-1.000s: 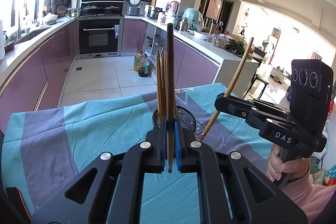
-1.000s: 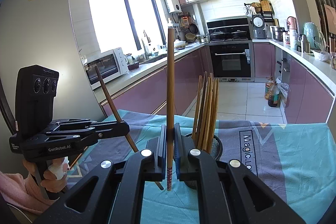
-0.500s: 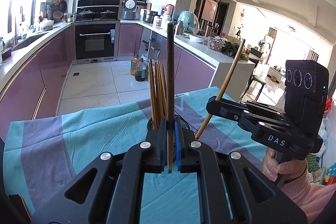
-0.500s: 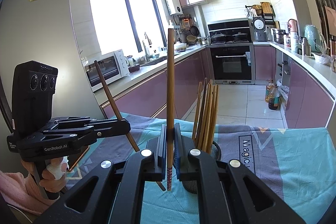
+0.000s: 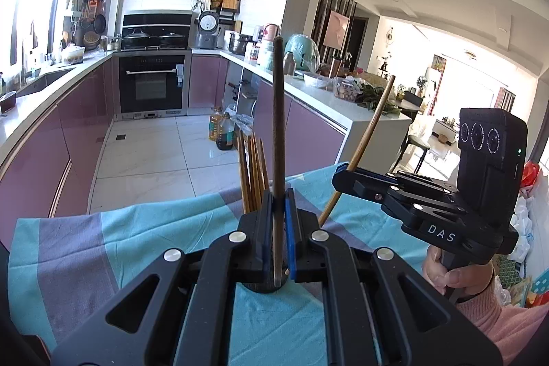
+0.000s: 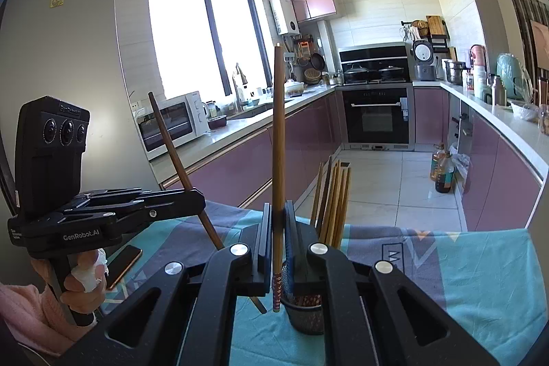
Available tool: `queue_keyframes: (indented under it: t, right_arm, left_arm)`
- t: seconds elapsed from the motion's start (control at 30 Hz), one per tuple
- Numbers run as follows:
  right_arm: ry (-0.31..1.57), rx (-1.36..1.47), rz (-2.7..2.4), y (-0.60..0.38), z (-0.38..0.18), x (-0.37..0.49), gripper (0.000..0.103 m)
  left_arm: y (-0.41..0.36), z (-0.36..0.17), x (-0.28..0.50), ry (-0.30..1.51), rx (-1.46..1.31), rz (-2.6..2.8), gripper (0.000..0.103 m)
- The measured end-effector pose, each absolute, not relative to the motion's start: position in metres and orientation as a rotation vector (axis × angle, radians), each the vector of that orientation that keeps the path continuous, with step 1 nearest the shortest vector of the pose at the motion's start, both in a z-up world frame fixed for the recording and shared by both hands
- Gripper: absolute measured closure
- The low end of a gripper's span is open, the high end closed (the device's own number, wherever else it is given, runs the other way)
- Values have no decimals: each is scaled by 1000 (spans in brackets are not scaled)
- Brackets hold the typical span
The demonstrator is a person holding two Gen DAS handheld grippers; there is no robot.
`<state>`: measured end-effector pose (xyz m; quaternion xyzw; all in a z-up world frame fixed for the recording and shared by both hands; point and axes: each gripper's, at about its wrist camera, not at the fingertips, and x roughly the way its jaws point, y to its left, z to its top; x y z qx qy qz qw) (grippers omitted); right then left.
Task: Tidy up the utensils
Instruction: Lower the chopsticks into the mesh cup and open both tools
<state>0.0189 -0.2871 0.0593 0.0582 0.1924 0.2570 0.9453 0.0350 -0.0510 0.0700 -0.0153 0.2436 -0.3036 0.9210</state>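
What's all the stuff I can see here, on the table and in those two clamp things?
chopsticks in holder: about six, brown, upright in the holder
holder: one, dark mesh, on the cloth
cloth: one, teal and grey, over the table
phone: one, dark, on the cloth by the left hand
left chopstick: one, dark brown, clamped in the left tool
right chopstick: one, brown, clamped in the right tool
hands: two, pink sleeves

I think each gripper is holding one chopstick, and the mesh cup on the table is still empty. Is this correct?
Not quite. The left gripper and right gripper each do hold one chopstick, but the mesh cup is not empty: a bundle of chopsticks already stands in it. The right wrist view shows this clearly.
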Motion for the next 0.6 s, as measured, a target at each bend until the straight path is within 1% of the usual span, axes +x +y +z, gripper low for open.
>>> queue_keyframes:
  t: [0.33, 0.6]
  right_arm:
    - [379, 104, 497, -286, 65, 28, 97]
    - [409, 107, 483, -278, 57, 32, 97]
  left_arm:
    - [-53, 80, 41, 463, -51, -623, 95]
    - [-65, 72, 43, 483, -40, -615, 95]
